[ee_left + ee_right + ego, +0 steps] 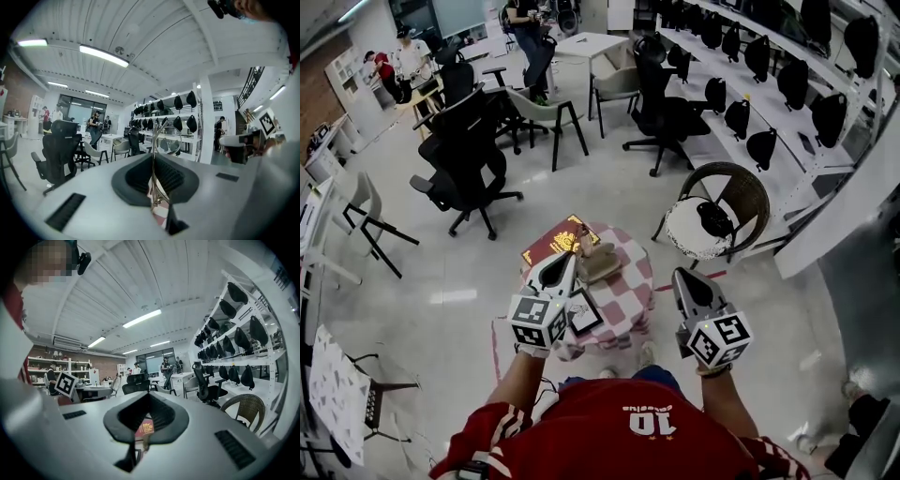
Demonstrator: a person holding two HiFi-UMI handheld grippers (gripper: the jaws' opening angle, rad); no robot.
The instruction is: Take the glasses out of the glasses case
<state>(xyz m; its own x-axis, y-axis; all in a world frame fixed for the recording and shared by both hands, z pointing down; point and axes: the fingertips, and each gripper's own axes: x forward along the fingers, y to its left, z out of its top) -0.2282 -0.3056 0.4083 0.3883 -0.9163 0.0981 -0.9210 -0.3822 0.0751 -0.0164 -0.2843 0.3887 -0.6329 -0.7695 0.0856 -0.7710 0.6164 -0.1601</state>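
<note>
Checkered table (630, 281), glasses (168, 141) upright in left gripper (153, 161)

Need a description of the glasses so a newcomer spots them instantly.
Find the small table with the red-and-white check cloth; the left gripper hangs over its near left side. Pinched in its shut jaws are the glasses: thin wire frame, the only item off the cloth, unlike the tan case and red book lying there.

Glasses case (600, 266) on table (635, 281)
</note>
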